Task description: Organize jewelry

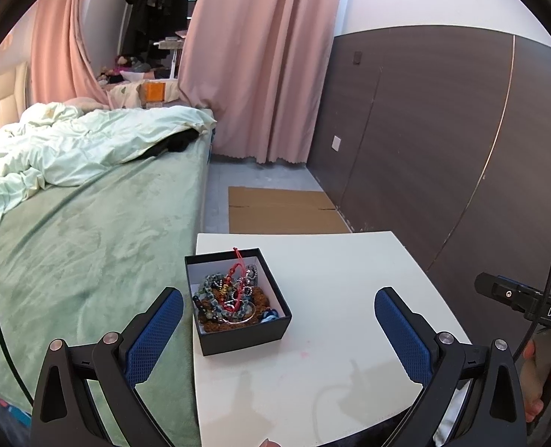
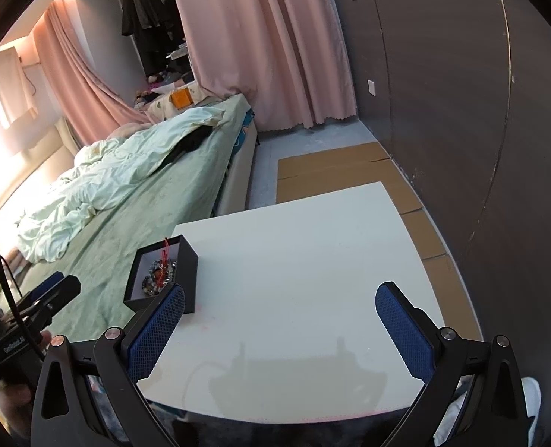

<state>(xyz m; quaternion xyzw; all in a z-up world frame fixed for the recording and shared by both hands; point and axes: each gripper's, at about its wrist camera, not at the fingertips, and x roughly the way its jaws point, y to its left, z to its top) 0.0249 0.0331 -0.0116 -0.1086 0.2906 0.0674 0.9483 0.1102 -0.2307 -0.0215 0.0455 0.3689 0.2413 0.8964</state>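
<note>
The black box [image 1: 238,300] sits at the counter's [image 1: 331,298] left edge, roughly ten o'clock from the counter's middle in the left wrist view, uncovered and heaped with beaded bracelets [image 1: 223,298] and a red cord [image 1: 238,272] that pokes above its rim; the jewelry is all inside it, tangled together, so the sorting looks barely begun or already gathered (I cannot tell which). The left tool [image 1: 278,331] hangs spread wide and empty just behind the box, its left finger [image 1: 156,331] out over the bed [image 1: 89,242], probably poised to steady or reach into the box. The right tool [image 2: 280,329] is likewise released, grasping nothing, above bare counter with the box at its ten o'clock, its left pad [image 2: 158,329] overlapping the box's near corner in the picture. Little obstructs: the counter is bare apart from the box, though the box stands close to the drop toward the bed. Flattened cardboard [image 1: 283,210] lies on the floor at twelve o'clock, pink curtains [image 1: 260,63] beyond.
</note>
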